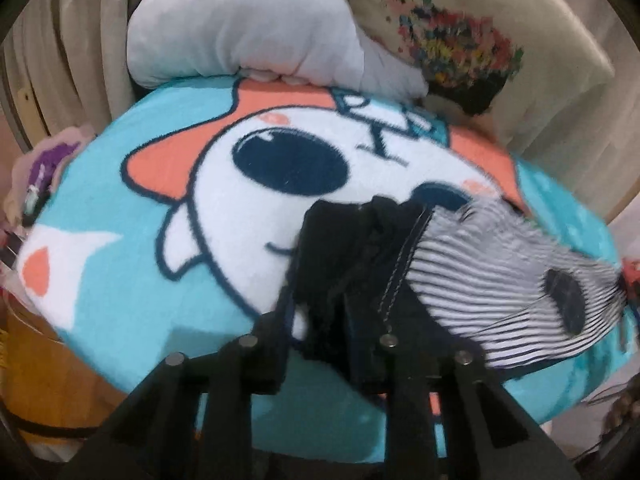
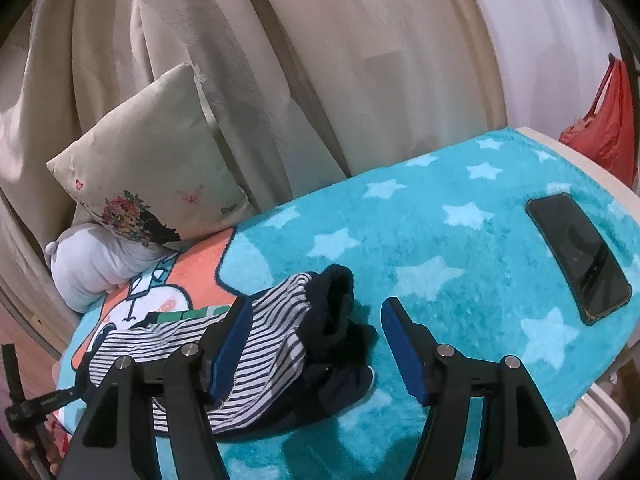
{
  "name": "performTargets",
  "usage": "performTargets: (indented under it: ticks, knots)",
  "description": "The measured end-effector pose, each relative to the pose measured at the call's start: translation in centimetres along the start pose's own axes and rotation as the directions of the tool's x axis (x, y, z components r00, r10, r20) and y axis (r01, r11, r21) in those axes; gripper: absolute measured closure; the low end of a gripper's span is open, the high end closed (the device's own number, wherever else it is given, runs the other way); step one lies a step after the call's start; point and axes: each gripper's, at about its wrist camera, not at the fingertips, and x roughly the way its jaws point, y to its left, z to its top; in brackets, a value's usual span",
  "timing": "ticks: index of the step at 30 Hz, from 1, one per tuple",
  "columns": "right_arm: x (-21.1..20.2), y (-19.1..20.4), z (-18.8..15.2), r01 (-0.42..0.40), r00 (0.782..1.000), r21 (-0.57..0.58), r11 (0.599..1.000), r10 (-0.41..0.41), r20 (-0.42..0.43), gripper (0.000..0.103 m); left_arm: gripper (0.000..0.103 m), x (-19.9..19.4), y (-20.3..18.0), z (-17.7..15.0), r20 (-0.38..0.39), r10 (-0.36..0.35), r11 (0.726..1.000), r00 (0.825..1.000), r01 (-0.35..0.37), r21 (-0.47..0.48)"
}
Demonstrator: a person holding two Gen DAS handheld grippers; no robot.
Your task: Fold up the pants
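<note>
Left hand-held gripper (image 1: 332, 320) pinches the dark pants (image 1: 344, 264); right hand-held gripper (image 2: 316, 344), jaws wide, straddles them on the blanket (image 2: 460, 248); curtains (image 2: 320, 60) behind.

Dim, soft indoor light; fisheye-bent edges, dark corners, slight motion blur.

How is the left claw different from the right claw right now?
The left claw is pinched shut on the dark part of the pants, while the right claw stands wide open and holds nothing. The left claw's fingers are buried in bunched cloth; the right claw's blue pads show clearly, with the pants lying under and between them. Both are black and hover over the turquoise blanket.
</note>
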Motion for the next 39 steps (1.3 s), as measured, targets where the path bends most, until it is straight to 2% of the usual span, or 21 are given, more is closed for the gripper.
performTargets:
  ticks: [2, 6, 9, 12, 14, 17, 19, 20, 23, 27, 31, 33, 39]
  knots:
    - [-0.1, -0.4, 0.0, 0.006, 1.000, 0.013, 1.000, -0.006, 0.002, 0.032, 0.070, 0.1, -0.6, -0.3, 0.000, 0.042, 0.998, 0.999, -0.042, 0.041]
    - [-1.6, -0.5, 0.4, 0.039, 0.997, 0.004, 0.999, -0.039, 0.064, 0.032, 0.062, -1.4, -1.5, -0.7, 0.072, 0.118, 0.987, 0.990, -0.125, 0.098]
    - [-2.3, 1.0, 0.7, -0.054, 0.995, -0.039, 0.998, 0.057, 0.076, 0.032, 0.052, -2.2, -2.0, -0.6, 0.114, 0.172, 0.976, 0.978, -0.185, 0.116]
    - [-1.2, 3.0, 0.3, -0.169, 0.986, -0.098, 0.981, 0.169, -0.004, 0.032, 0.045, -2.8, -2.3, -0.4, 0.138, 0.208, 0.967, 0.968, -0.225, 0.121]
    - [0.5, 4.0, -0.4, -0.211, 0.976, -0.117, 0.971, 0.202, -0.077, 0.032, 0.044, -3.1, -2.4, -0.4, 0.138, 0.205, 0.967, 0.969, -0.222, 0.121]
    - [2.9, 3.8, -1.4, -0.153, 0.981, -0.122, 0.981, 0.137, -0.135, 0.032, 0.044, -3.5, -2.7, -0.4, 0.141, 0.207, 0.966, 0.968, -0.225, 0.127]
    - [4.0, 2.1, -1.8, -0.131, 0.979, -0.062, 0.989, 0.119, -0.163, 0.033, 0.043, -3.8, -3.0, -0.4, 0.144, 0.207, 0.964, 0.968, -0.227, 0.137]
    - [4.1, 1.1, -2.0, -0.148, 0.976, -0.021, 0.989, 0.142, -0.167, 0.033, 0.043, -4.0, -3.3, -0.4, 0.148, 0.208, 0.963, 0.967, -0.230, 0.144]
    - [2.6, -0.2, -1.8, -0.182, 0.973, 0.023, 0.983, 0.183, -0.137, 0.033, 0.042, -4.4, -4.1, -0.2, 0.164, 0.213, 0.956, 0.963, -0.240, 0.167]
    - [0.7, -1.7, -1.1, -0.100, 0.993, 0.020, 0.995, 0.101, -0.068, 0.030, 0.038, -4.7, -6.2, 0.4, 0.173, 0.181, 0.954, 0.968, -0.216, 0.206]
    - [-0.3, -4.4, -1.0, -0.097, 0.993, 0.096, 0.991, 0.103, -0.053, 0.030, 0.034, -4.7, -9.4, 0.8, 0.184, 0.153, 0.942, 0.971, -0.200, 0.271]
    - [-0.4, -5.5, -1.1, -0.097, 0.993, 0.120, 0.988, 0.103, -0.051, 0.030, 0.029, -4.7, -11.5, 1.1, 0.192, 0.135, 0.930, 0.972, -0.191, 0.313]
    - [-0.8, -6.7, -1.5, -0.121, 0.991, 0.128, 0.984, 0.128, -0.049, 0.030, 0.029, -3.8, -17.8, 1.5, 0.217, 0.086, 0.879, 0.972, -0.177, 0.443]
